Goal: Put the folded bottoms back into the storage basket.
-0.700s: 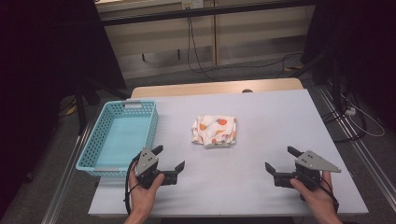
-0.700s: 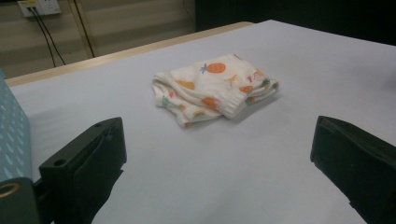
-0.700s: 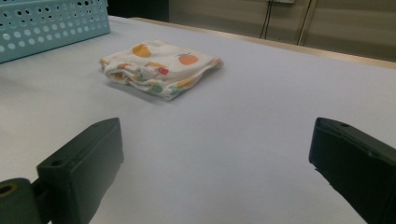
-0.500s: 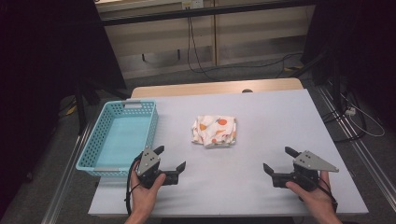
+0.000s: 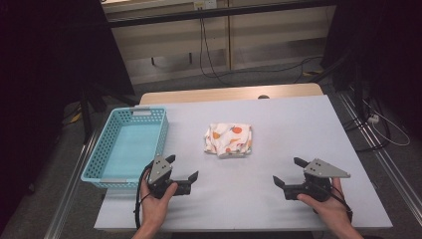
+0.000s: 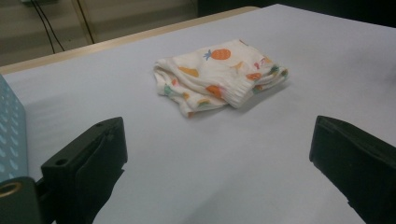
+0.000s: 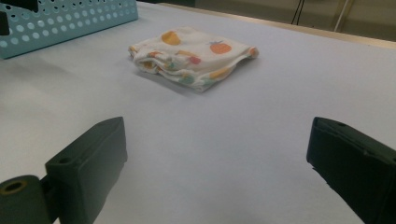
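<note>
A folded white cloth with an orange fruit print (image 5: 229,139) lies in the middle of the table, also seen in the left gripper view (image 6: 219,74) and the right gripper view (image 7: 194,53). My left gripper (image 5: 182,167) rests near the front edge, left of the cloth and short of it, jaws wide open and empty (image 6: 217,140). My right gripper (image 5: 288,172) sits at the front right, pointing toward the cloth, also open with nothing between its jaws (image 7: 217,135).
A light blue perforated basket (image 5: 97,154) stands at the table's left, just behind my left gripper; its wall is in the right gripper view (image 7: 70,18) and its corner in the left gripper view (image 6: 9,130). Bare table surface (image 5: 298,124) surrounds the cloth.
My right gripper has drifted slightly to the left along the front of the table. The left gripper and the cloth have kept still.
</note>
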A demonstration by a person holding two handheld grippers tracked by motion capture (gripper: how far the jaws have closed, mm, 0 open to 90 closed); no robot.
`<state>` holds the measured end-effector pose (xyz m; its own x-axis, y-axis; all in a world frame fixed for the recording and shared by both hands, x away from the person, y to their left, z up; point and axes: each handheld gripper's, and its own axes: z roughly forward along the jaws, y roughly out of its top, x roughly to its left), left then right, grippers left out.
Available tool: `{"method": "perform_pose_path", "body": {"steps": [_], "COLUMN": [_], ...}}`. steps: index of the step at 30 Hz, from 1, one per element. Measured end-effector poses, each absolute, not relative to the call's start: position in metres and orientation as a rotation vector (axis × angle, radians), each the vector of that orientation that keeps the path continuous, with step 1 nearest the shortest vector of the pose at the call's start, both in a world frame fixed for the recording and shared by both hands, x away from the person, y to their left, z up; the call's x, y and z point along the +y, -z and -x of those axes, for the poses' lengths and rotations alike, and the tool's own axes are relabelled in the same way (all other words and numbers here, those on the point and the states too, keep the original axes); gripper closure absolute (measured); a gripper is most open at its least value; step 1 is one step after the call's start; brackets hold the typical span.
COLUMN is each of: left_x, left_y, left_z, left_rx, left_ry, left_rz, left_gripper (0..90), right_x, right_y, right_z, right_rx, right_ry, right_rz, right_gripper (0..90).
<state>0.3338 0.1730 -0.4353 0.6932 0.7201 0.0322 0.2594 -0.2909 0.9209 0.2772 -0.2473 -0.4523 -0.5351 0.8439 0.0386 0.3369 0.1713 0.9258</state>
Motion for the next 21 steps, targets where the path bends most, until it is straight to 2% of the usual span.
{"method": "perform_pose_path", "body": {"steps": [21], "left_x": [0.173], "left_y": [0.434], "left_z": [-0.33], "left_rx": [0.736], "left_ry": [-0.541], "left_rz": [-1.863], "left_gripper": [4.2], "right_x": [-0.207], "right_y": [0.447], "right_z": [-0.299], "right_rx": [2.156], "right_ry": [-1.345], "right_rz": [-1.049], "right_gripper": [7.2]}}
